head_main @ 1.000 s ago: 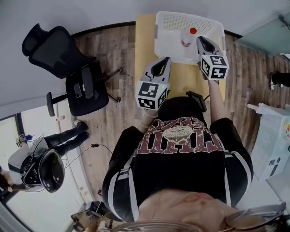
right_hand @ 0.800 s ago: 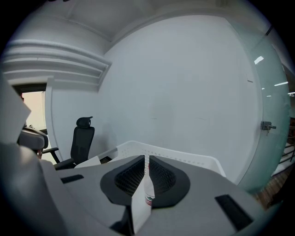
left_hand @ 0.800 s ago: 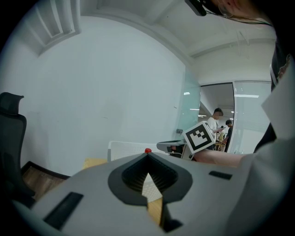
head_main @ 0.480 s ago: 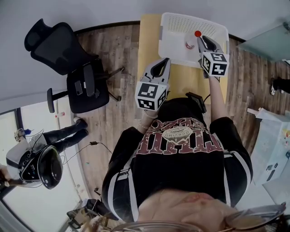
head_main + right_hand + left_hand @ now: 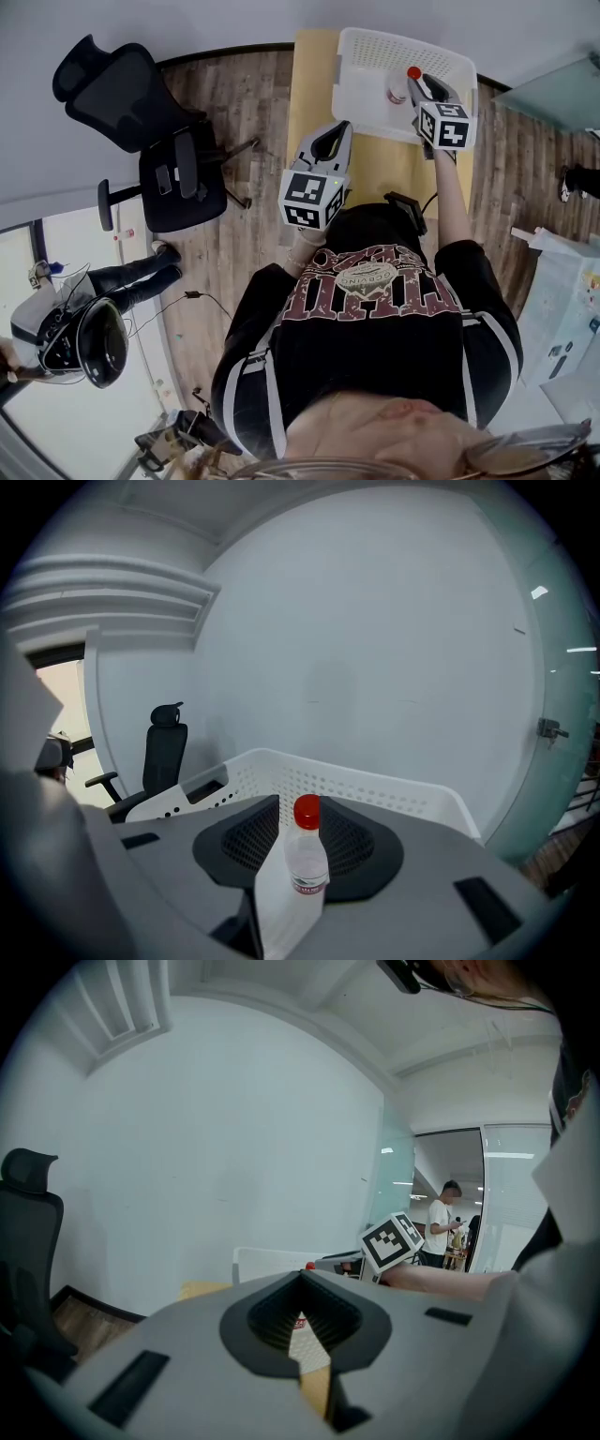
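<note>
A clear bottle with a red cap stands upright in a white perforated basket at the far end of a yellow wooden table. My right gripper reaches into the basket, open, its tips beside the bottle. In the right gripper view the bottle stands just ahead of the parted jaws, in line with the gap, with the basket wall behind it. My left gripper hovers over the table nearer the body, shut and holding nothing. The left gripper view shows its closed tips and the right gripper's marker cube.
A black office chair stands on the wooden floor left of the table. A small black device lies at the table's near edge. A seated person's legs and a cable are at the left. A white box and glass wall are right.
My right gripper has moved forward to the bottle and its jaws have parted wider; the bottle now shows whole ahead of them. The left gripper has hardly moved.
</note>
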Action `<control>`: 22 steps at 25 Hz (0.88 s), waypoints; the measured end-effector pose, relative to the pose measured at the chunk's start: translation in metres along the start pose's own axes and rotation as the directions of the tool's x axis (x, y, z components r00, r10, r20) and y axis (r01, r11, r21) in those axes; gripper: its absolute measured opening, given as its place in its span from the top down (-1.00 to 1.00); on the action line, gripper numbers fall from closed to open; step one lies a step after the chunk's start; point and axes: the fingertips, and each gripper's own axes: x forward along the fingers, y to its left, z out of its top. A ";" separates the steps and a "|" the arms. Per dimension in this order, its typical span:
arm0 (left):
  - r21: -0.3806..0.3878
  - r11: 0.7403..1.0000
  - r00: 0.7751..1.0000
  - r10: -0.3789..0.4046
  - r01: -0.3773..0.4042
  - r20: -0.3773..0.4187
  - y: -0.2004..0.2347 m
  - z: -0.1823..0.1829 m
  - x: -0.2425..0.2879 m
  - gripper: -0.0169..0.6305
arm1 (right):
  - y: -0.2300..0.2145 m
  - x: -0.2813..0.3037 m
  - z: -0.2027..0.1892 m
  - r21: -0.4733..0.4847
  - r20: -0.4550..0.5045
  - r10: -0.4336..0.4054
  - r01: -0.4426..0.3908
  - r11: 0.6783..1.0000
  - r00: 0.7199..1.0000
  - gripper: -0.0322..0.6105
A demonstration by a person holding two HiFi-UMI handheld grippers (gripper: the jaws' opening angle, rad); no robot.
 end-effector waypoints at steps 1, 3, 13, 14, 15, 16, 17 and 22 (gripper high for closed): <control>0.000 1.000 1.000 0.002 -0.002 0.001 0.000 0.000 0.000 0.80 | -0.001 0.002 -0.001 0.001 -0.007 0.001 -0.001 1.000 1.000 0.51; -0.002 1.000 1.000 0.004 -0.004 0.002 0.001 0.001 0.001 0.80 | -0.004 0.005 -0.002 0.002 -0.023 0.002 -0.002 1.000 1.000 0.48; -0.009 1.000 1.000 0.017 -0.017 0.007 0.005 0.001 -0.003 0.80 | -0.011 0.019 -0.006 0.002 -0.087 0.003 -0.003 1.000 0.996 0.39; -0.009 1.000 1.000 0.018 -0.018 0.008 0.006 0.001 -0.004 0.80 | -0.011 0.020 -0.007 0.000 -0.091 0.003 -0.003 1.000 0.996 0.38; -0.010 1.000 1.000 0.020 -0.020 0.009 0.006 0.001 -0.004 0.80 | -0.012 0.022 -0.007 -0.002 -0.093 0.003 -0.003 1.000 0.996 0.38; -0.010 1.000 1.000 0.021 -0.021 0.010 0.006 0.001 -0.004 0.80 | -0.012 0.024 -0.007 -0.004 -0.096 0.004 -0.004 1.000 0.995 0.37; -0.010 1.000 1.000 0.022 -0.022 0.009 0.006 0.001 -0.004 0.80 | -0.013 0.026 -0.008 -0.006 -0.101 0.005 -0.006 1.000 0.995 0.36; -0.015 1.000 1.000 0.026 -0.026 0.006 0.007 -0.001 -0.007 0.80 | -0.013 0.035 -0.015 -0.012 -0.143 0.028 -0.030 0.999 0.989 0.31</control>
